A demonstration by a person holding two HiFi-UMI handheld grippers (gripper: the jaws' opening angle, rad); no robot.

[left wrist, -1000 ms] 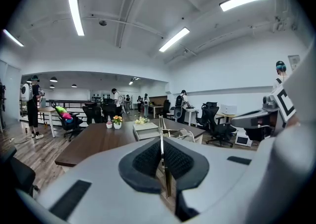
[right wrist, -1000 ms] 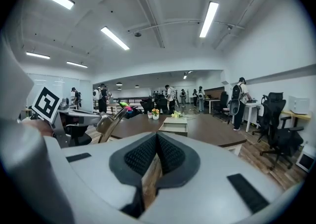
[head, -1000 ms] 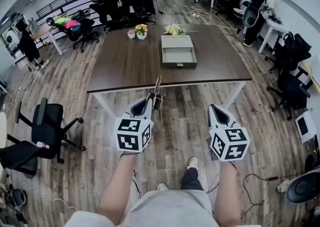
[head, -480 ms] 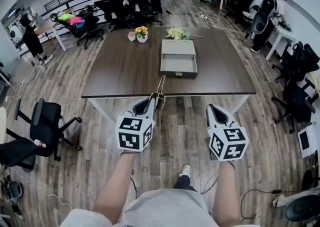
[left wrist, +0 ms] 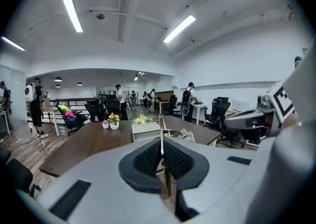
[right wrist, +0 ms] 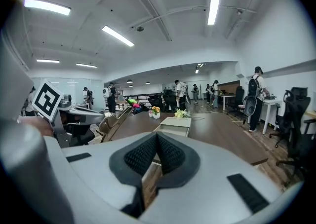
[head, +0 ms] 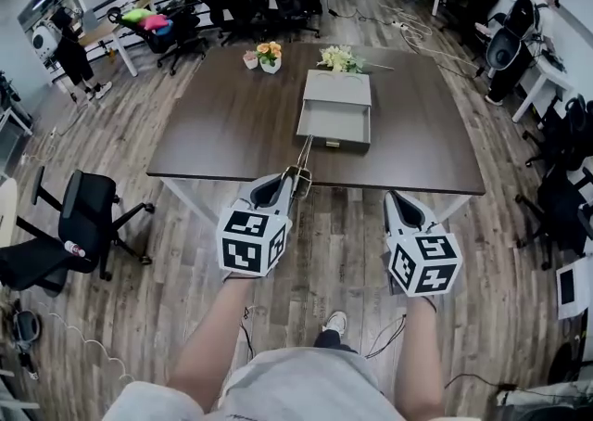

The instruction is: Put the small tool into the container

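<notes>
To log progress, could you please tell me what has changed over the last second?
The person has stepped closer to the table, so the container sits nearer. The left hand-held gripper stays shut on the small tool; the right hand-held gripper stays shut, empty.

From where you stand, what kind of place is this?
Most likely an open-plan office. A long dark table stands in the middle, wheeled office chairs stand nearby and further back, and strip lights run along the ceiling.
</notes>
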